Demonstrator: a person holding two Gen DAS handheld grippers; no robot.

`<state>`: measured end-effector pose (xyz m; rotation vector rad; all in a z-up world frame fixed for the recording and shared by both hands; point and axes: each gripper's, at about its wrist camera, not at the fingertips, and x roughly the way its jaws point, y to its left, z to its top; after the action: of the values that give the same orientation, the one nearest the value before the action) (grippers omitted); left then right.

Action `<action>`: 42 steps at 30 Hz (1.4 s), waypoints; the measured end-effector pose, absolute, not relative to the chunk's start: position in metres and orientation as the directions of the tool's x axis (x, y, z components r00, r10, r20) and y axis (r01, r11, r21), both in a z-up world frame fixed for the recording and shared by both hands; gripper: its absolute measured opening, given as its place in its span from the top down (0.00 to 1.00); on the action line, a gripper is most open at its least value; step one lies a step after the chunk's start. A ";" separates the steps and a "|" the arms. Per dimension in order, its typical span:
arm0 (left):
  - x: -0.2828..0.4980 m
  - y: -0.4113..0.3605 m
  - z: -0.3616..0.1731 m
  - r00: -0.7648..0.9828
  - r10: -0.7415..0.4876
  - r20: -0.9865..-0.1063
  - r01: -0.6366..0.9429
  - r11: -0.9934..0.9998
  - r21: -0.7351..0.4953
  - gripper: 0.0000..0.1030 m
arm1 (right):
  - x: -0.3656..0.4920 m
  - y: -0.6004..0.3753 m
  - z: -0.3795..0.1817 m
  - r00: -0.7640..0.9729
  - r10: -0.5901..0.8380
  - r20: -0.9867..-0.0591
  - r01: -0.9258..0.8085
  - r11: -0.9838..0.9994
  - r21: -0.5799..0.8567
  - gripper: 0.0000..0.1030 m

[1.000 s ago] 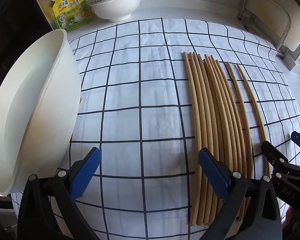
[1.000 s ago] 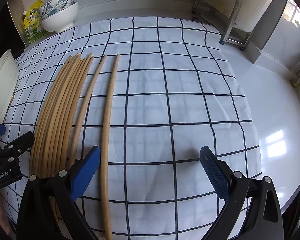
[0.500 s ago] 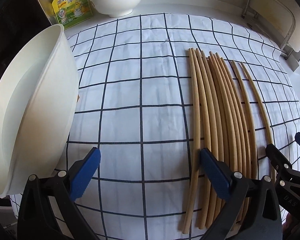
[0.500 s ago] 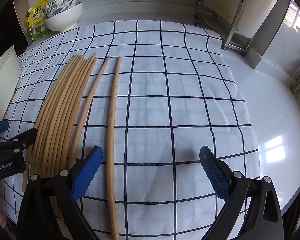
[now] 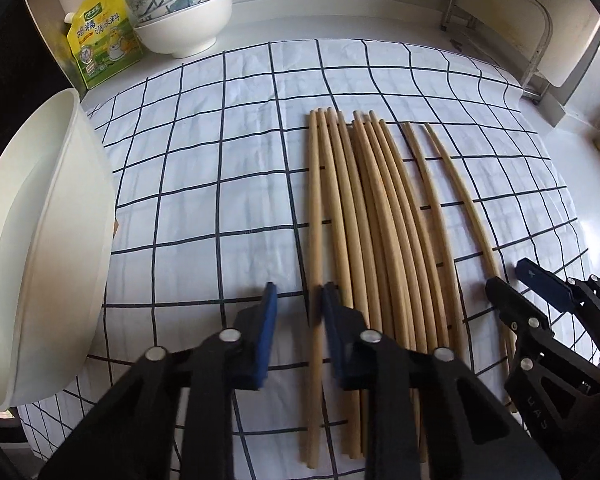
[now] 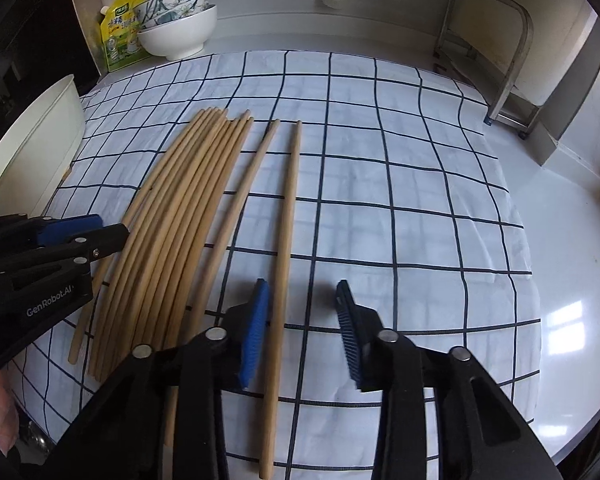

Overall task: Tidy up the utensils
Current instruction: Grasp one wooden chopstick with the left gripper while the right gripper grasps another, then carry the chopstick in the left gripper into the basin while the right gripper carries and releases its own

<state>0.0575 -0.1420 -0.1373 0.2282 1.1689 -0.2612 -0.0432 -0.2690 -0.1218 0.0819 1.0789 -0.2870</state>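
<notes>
Long tan chopsticks (image 5: 380,216) lying parallel on checked cloth (image 5: 220,184), both tools spread, gripping nothing

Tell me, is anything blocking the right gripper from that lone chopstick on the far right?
Nothing visible does. The right gripper hangs open over the outermost chopstick, which lies apart from the others on the checked cloth.

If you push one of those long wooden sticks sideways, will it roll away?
Probably a little: each chopstick looks round and smooth, so it could roll on the flat checked cloth. The cloth's wrinkles may stop it quickly. It looks thin and stiff, likely light to lift with the right hand-held gripper.
</notes>
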 end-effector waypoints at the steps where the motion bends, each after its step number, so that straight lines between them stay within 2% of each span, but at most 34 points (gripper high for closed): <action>1: 0.057 -0.144 -0.138 0.362 -0.090 -0.928 0.327 0.944 0.036 0.93 | -0.042 -0.267 -0.122 0.437 -0.188 -0.879 0.264 0.962 -0.075 0.94; 11: 0.063 -0.126 -0.126 0.338 -0.133 -0.932 0.321 0.947 -0.019 0.93 | -0.046 -0.279 -0.105 0.452 -0.130 -0.883 0.302 0.953 0.015 0.94; 20: 0.067 -0.083 -0.054 0.425 -0.214 -0.880 0.301 0.950 -0.085 0.93 | -0.026 -0.250 -0.040 0.560 -0.092 -0.823 0.275 0.958 0.080 0.94; 26: 0.083 -0.015 -0.024 0.490 -0.179 -0.853 0.222 0.972 -0.076 0.93 | 0.026 -0.185 -0.013 0.610 -0.006 -0.792 0.159 0.980 0.115 0.94; 35: 0.109 0.111 -0.034 0.498 -0.064 -0.865 0.081 0.996 -0.027 0.93 | 0.106 -0.066 -0.037 0.561 0.159 -0.812 0.007 0.980 0.197 0.94; 42: 0.128 0.157 -0.066 0.444 -0.045 -0.895 0.071 0.997 -0.016 0.93 | 0.143 -0.015 -0.076 0.468 0.182 -0.865 0.014 0.977 0.213 0.94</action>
<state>0.1276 0.1567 -0.0661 0.0251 1.1079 -0.0719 0.1427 -0.0153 -0.0755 0.2010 1.0805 0.1037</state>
